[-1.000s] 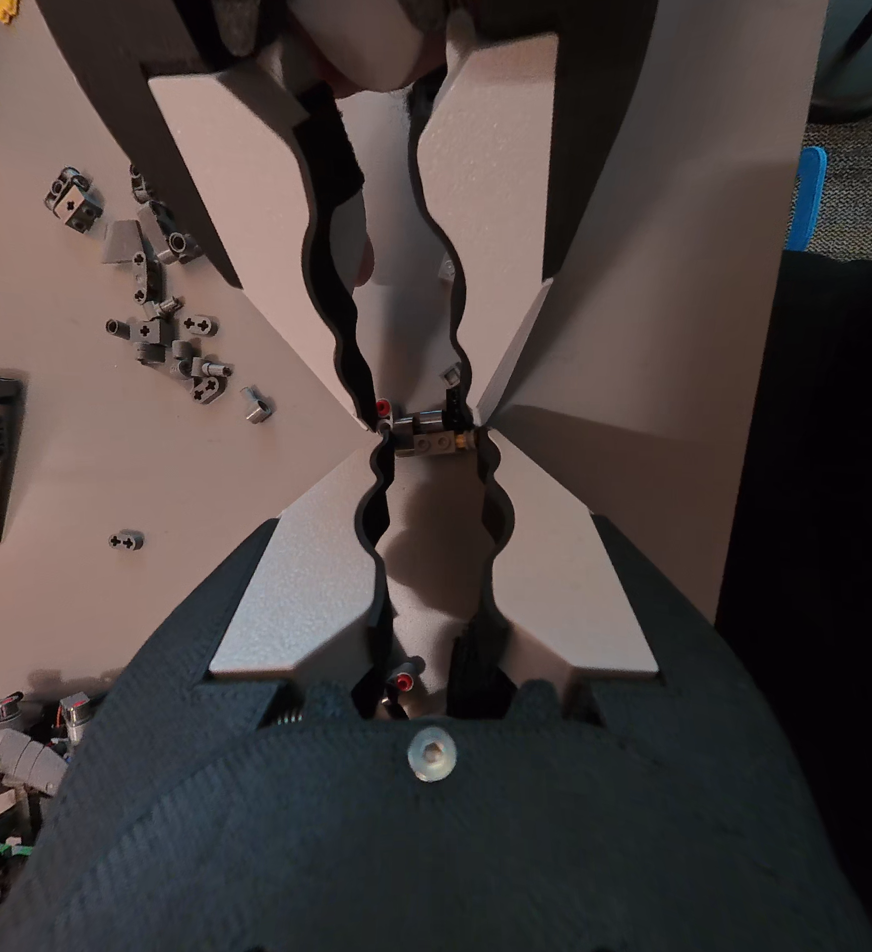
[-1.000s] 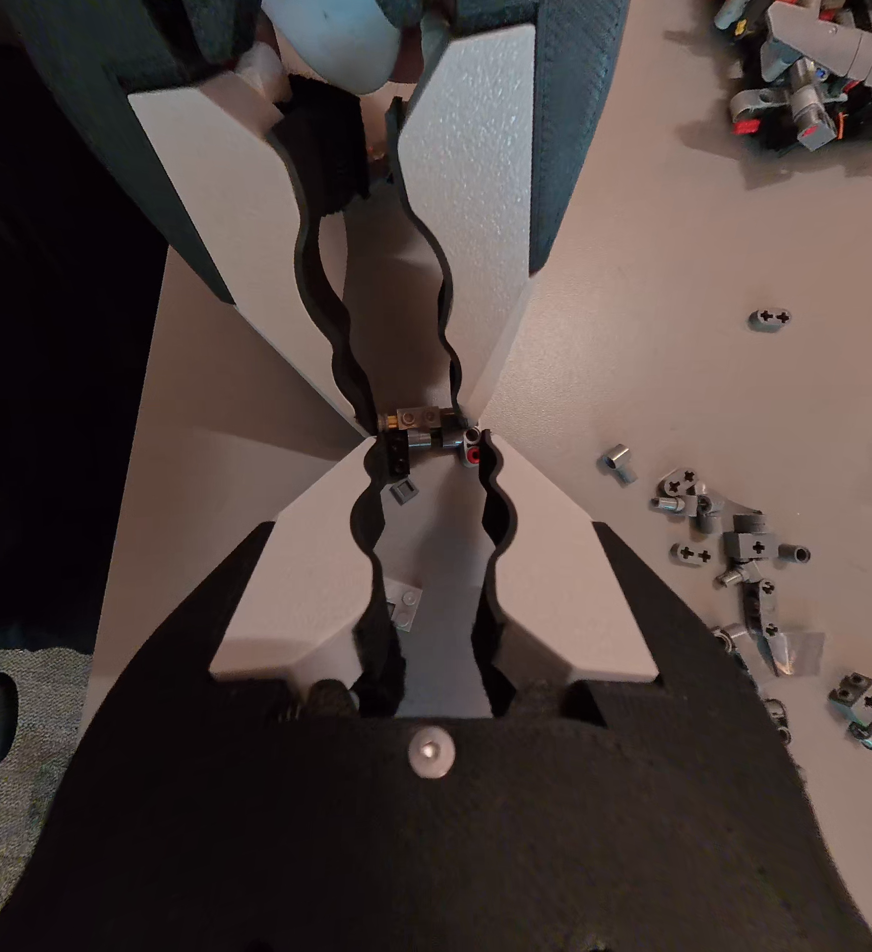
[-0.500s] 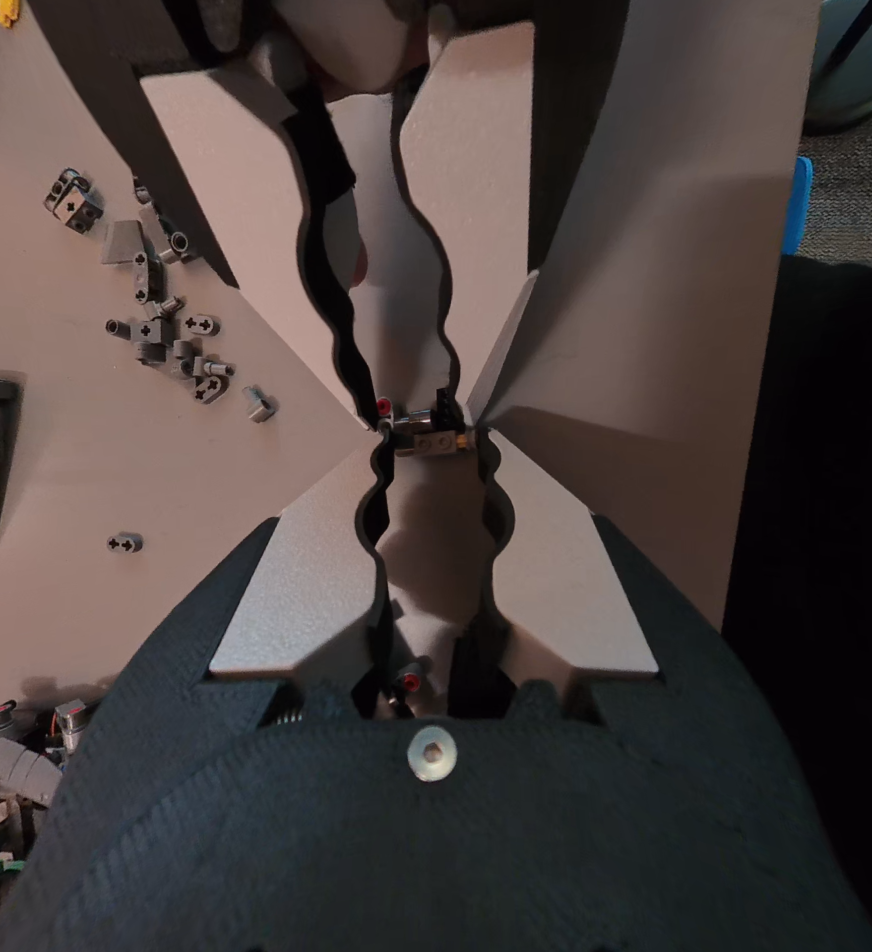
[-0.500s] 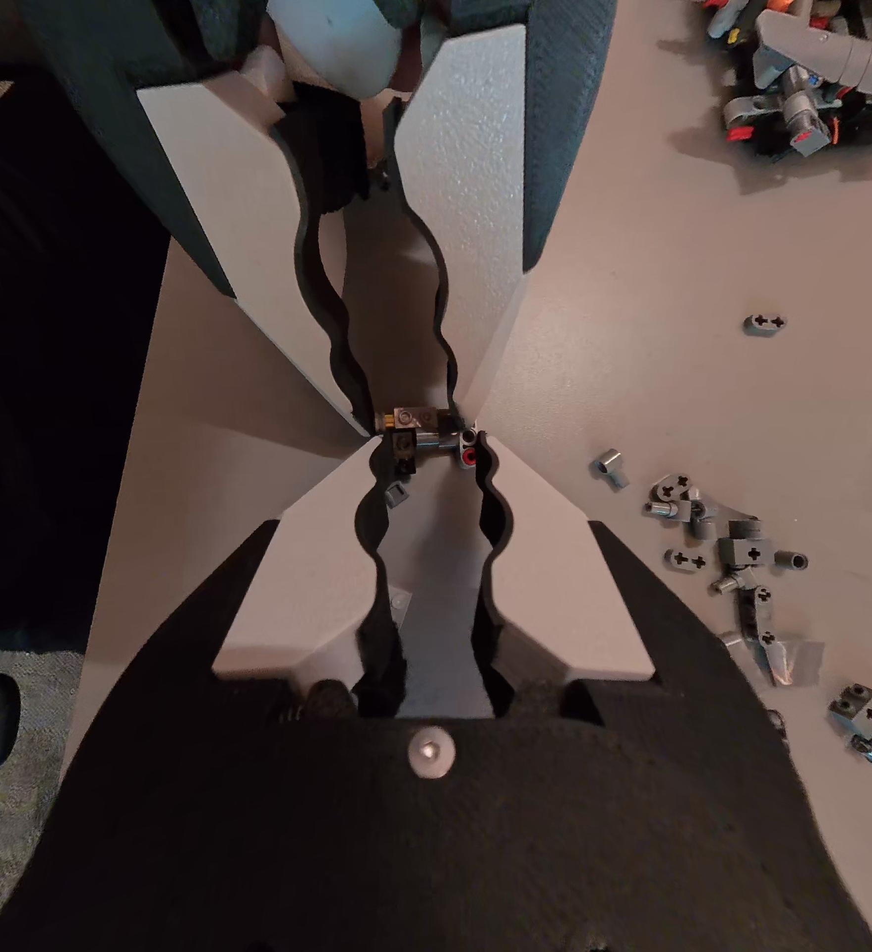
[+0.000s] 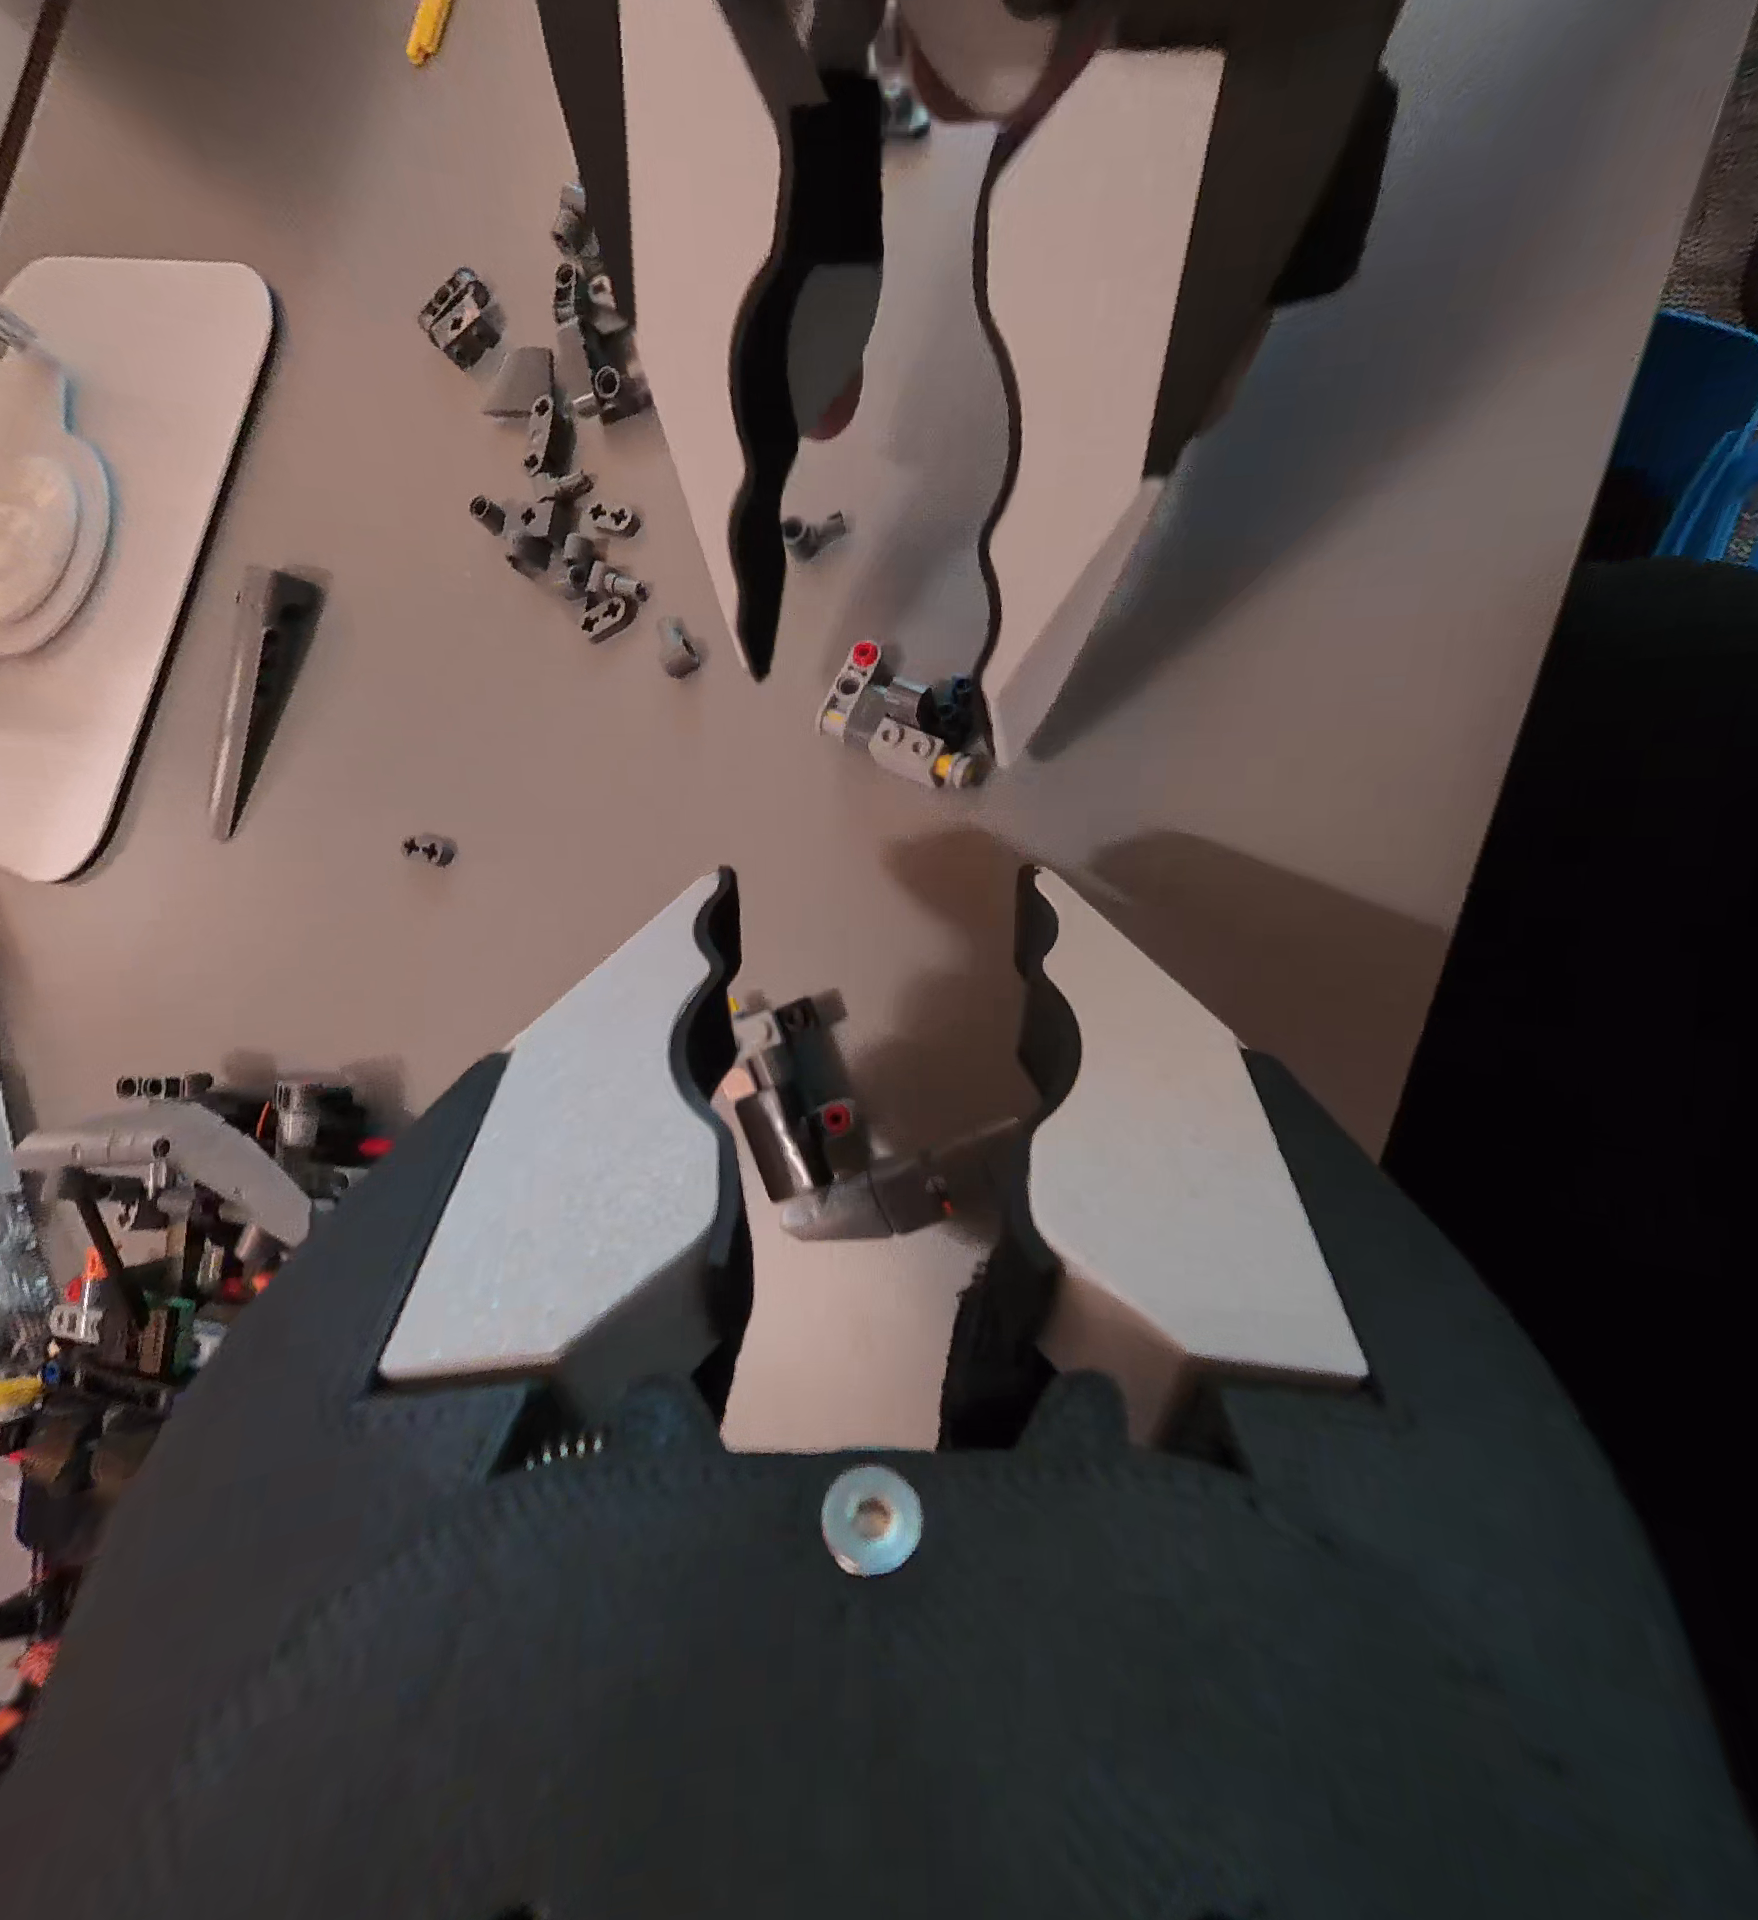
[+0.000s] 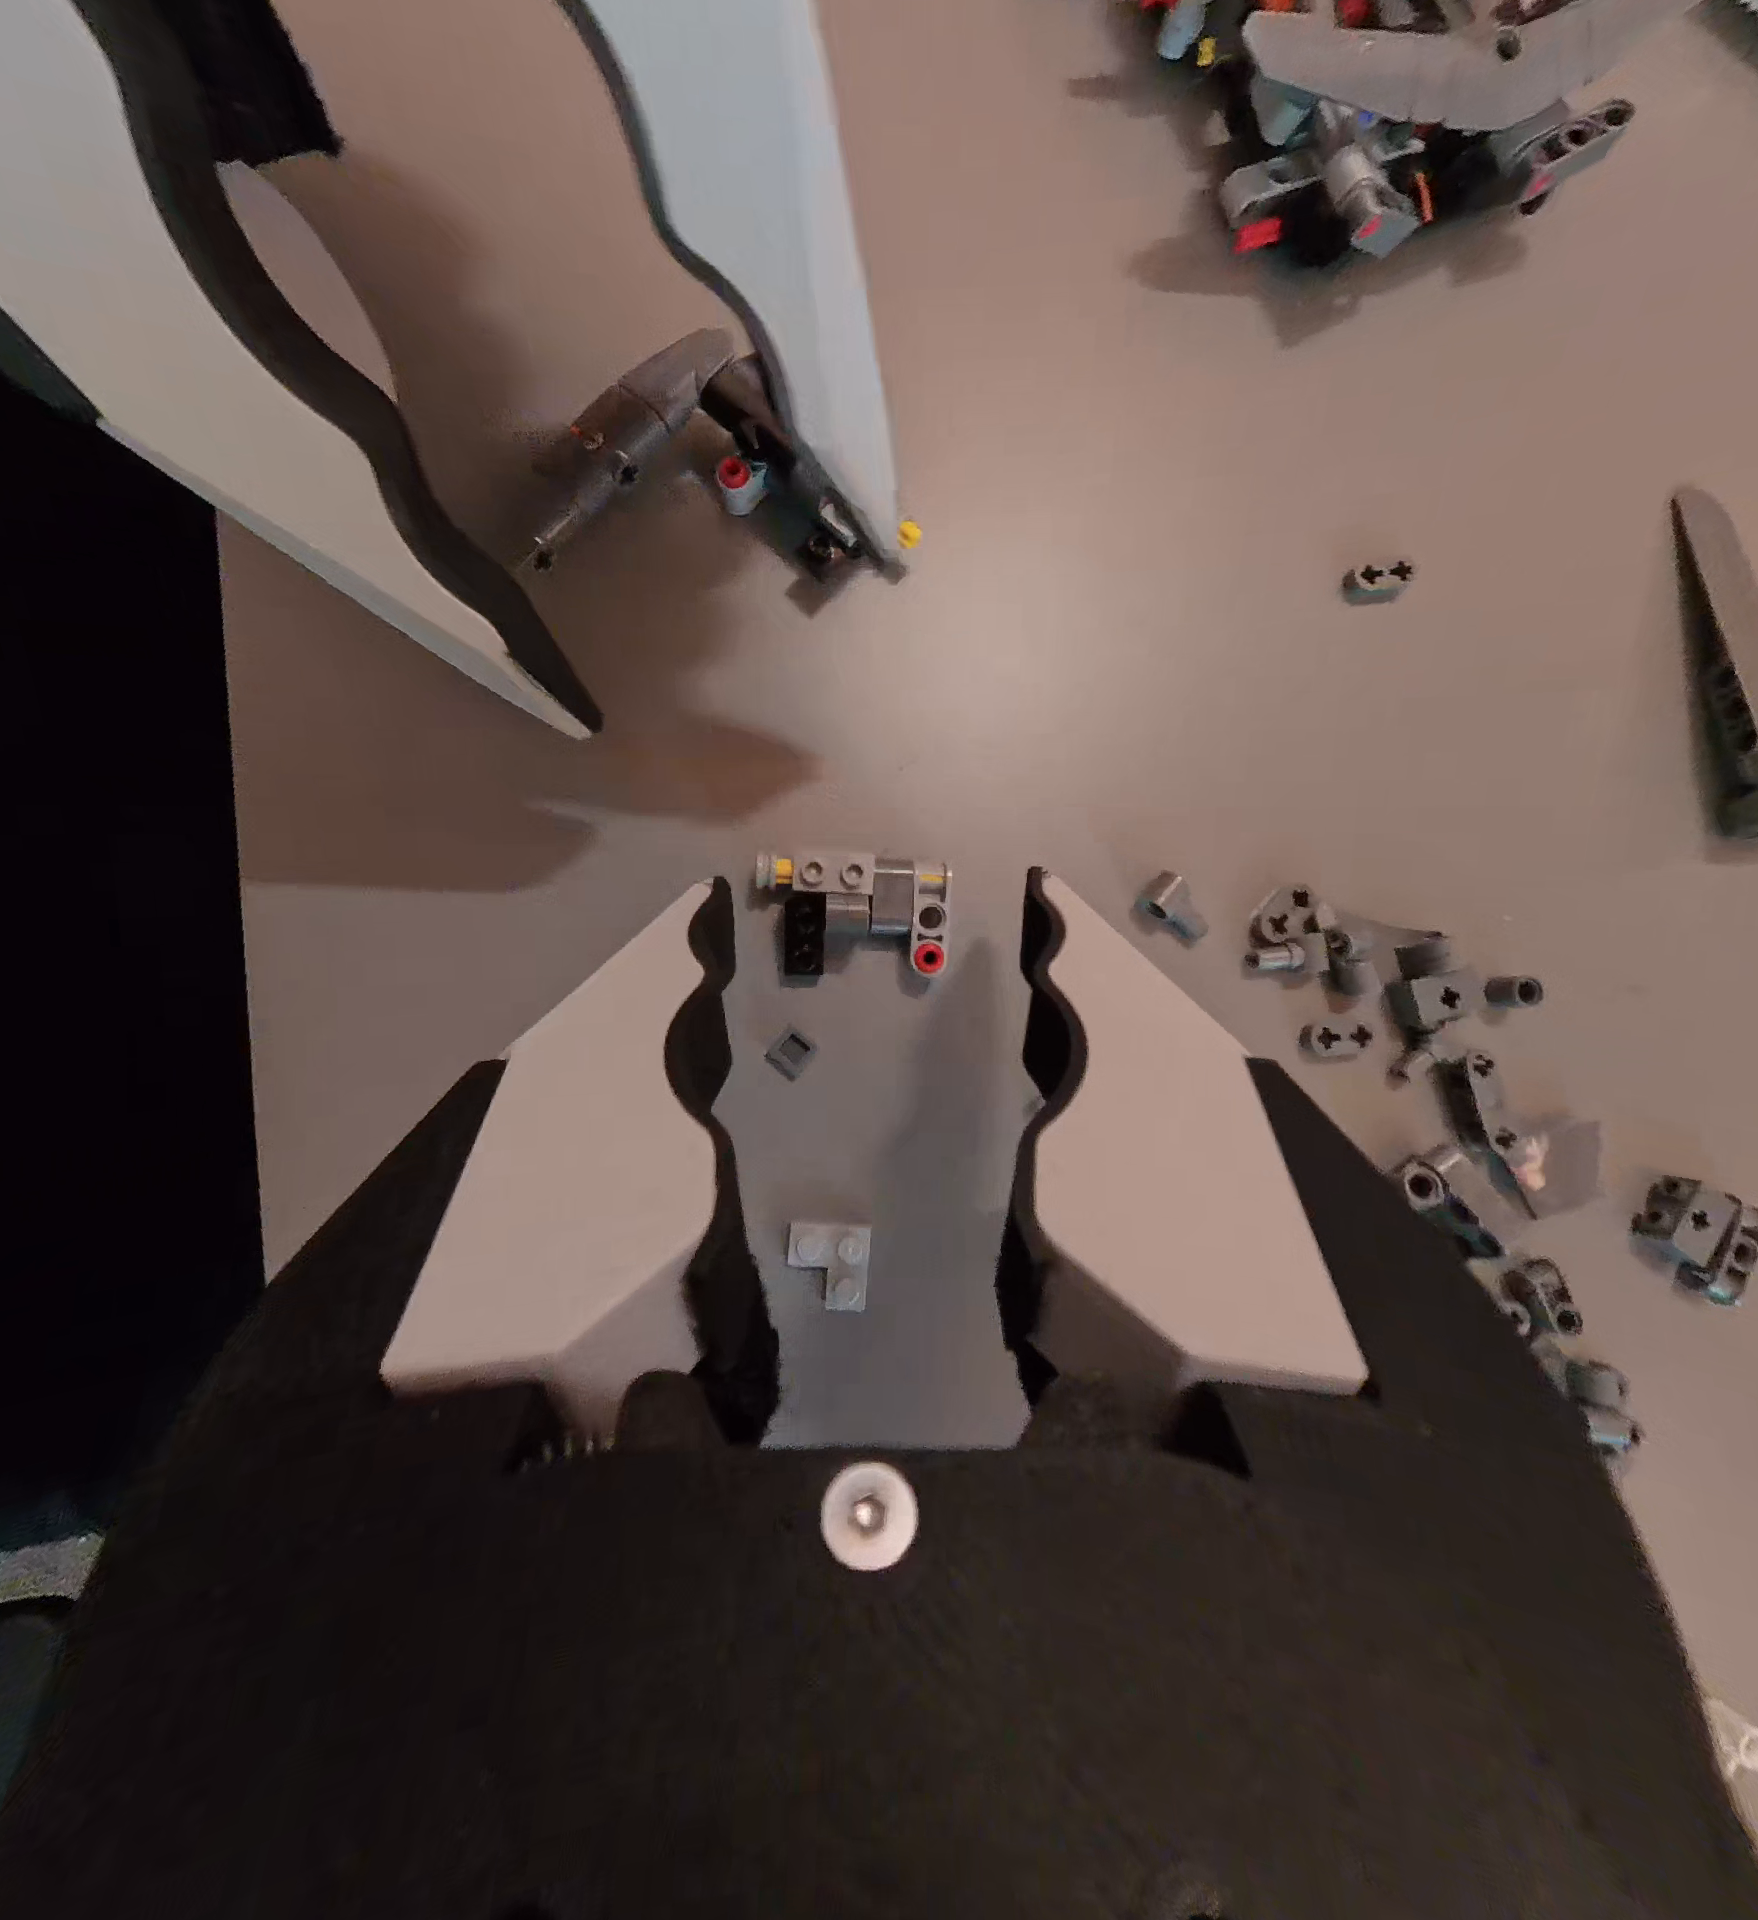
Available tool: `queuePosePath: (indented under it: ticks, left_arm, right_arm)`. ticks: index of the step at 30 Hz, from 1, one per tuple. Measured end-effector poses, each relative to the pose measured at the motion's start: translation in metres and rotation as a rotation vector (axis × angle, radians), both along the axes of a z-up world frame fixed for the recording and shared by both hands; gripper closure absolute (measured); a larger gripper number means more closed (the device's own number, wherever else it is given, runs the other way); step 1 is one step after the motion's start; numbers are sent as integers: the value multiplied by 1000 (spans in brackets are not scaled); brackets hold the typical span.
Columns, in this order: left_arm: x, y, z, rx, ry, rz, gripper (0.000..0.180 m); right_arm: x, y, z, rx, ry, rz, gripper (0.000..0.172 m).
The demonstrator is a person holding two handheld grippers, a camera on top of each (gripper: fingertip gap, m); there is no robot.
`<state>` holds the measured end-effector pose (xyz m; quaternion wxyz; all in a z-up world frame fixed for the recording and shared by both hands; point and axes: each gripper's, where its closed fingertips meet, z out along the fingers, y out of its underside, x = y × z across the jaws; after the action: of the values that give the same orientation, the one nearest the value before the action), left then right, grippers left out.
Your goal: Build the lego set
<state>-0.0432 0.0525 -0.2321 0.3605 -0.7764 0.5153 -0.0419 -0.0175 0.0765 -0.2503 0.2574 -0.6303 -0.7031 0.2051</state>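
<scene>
A small grey and black brick assembly with a red pin [image 6: 854, 909] lies on the table between the fingertips of my right gripper [image 6: 875, 883]. That gripper is open, and neither pad touches the assembly. The assembly also shows in the left wrist view [image 5: 896, 717], beside one of the right gripper's fingers. My left gripper [image 5: 875, 883] is open wide. A larger grey and black assembly [image 5: 802, 1122] lies between its fingers, close against the left finger and clear of the right one. The right wrist view shows it too [image 6: 646, 436].
Loose small grey pieces [image 6: 1426, 997] lie to the right, with a dark wedge piece [image 6: 1737, 675] beyond them. A heap of parts [image 6: 1394, 156] is at the far right. A grey L plate [image 6: 833, 1262] lies under my right gripper. The table edge [image 5: 1477, 831] is close by. My right tips are roughly 8 cm from the grey L plate [image 6: 833, 1262].
Both grippers were tip to tip and shut on the small assembly. Both have opened and drawn apart, and the assembly now lies on the table.
</scene>
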Motion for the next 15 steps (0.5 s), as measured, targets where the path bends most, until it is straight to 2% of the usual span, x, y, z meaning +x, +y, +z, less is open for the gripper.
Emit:
queuePosePath:
  ticks: [2,3,6,11,15]
  left_arm:
    - [-1,-7,1,9,-18,7,130]
    - [0,-11,1,16,-22,8,131]
    - [11,-21,-2,27,-46,-4,133]
    - [37,-35,-11,49,-15,-109,149]
    - [36,-23,-15,84,23,-85,157]
  right_arm:
    - [5,1,8,-4,36,-13,121]
    - [9,0,11,-2,56,-5,130]
    - [21,9,5,11,39,-28,131]
    - [19,14,-2,8,56,-6,141]
    - [12,14,0,7,52,8,146]
